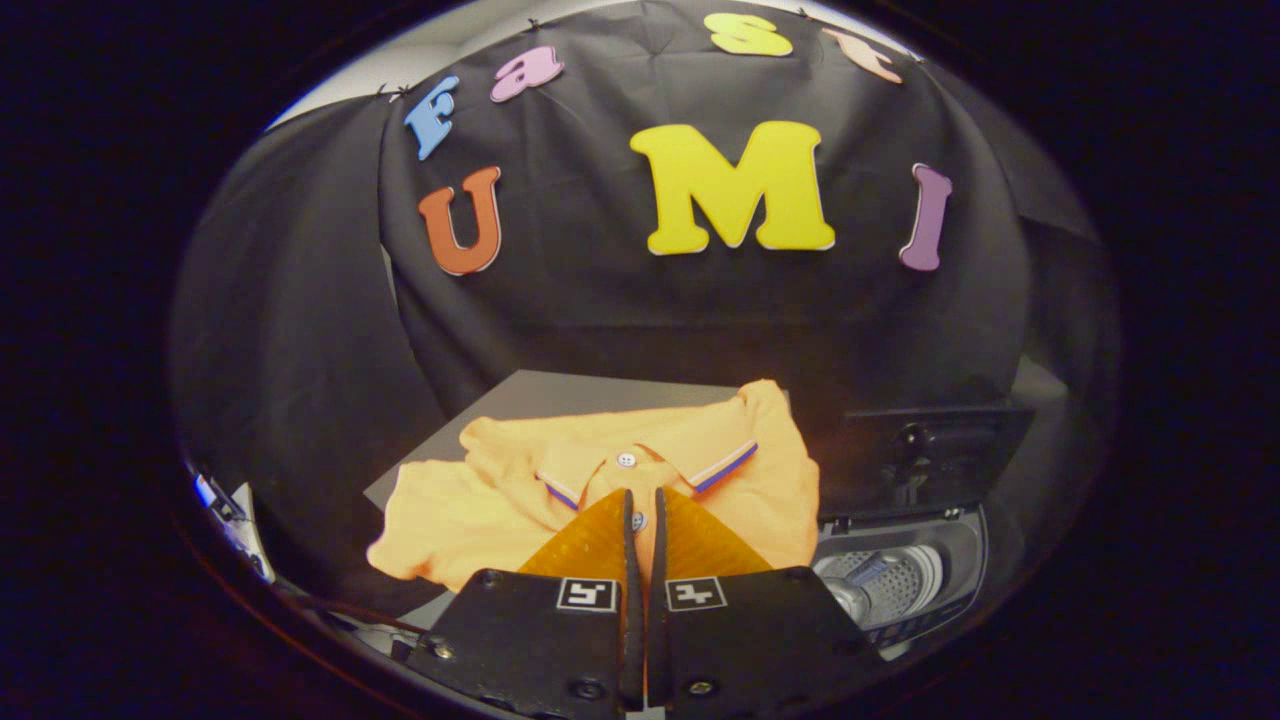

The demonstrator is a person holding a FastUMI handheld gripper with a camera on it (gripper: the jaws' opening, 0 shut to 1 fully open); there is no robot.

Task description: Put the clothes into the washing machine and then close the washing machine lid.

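Note:
An orange polo shirt (480, 500) with a striped collar lies spread on a grey mat (560, 395), just ahead of and under my fingertips. My gripper (645, 492) is shut, with only a thin slit between its two orange fingers (590, 545). The shirt's button placket shows through that slit. The cloth looks flat and not bunched between the fingers. To the right of the shirt stands a small washing machine (960, 545). Its dark lid (925, 450) is raised upright and the perforated drum (885, 580) is open to view.
The mat sits on a table backed closely by the black cloth wall. The shirt's right edge reaches almost to the washing machine's rim. Some small items (225, 510) show at the far left, below the table's edge.

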